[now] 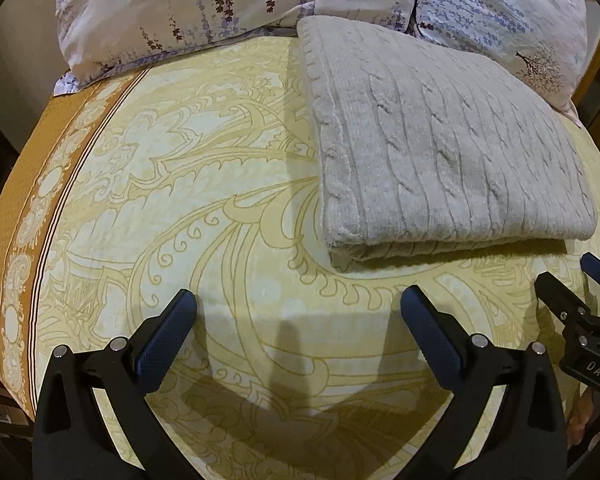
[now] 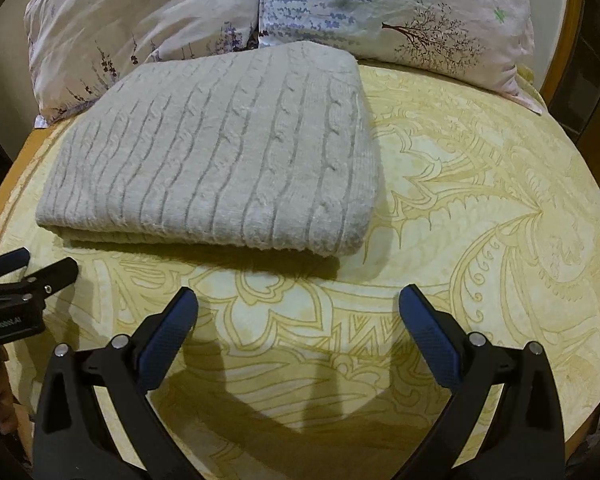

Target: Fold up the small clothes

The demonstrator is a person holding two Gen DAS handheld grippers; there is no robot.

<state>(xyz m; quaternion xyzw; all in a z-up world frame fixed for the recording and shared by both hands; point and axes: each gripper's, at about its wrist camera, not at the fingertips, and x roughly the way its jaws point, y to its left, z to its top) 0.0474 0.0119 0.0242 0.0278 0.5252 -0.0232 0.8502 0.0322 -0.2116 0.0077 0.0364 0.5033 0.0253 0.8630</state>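
A grey cable-knit sweater lies folded into a thick rectangle on the yellow patterned bedspread; it also shows in the right wrist view. My left gripper is open and empty, hovering over the bedspread in front of and left of the sweater's near edge. My right gripper is open and empty, in front of the sweater's near right corner. Each gripper shows at the edge of the other's view: the right one in the left wrist view, the left one in the right wrist view.
Two floral pillows lie at the head of the bed behind the sweater. The bedspread's orange border marks the left edge. A wooden bed frame runs along the right side.
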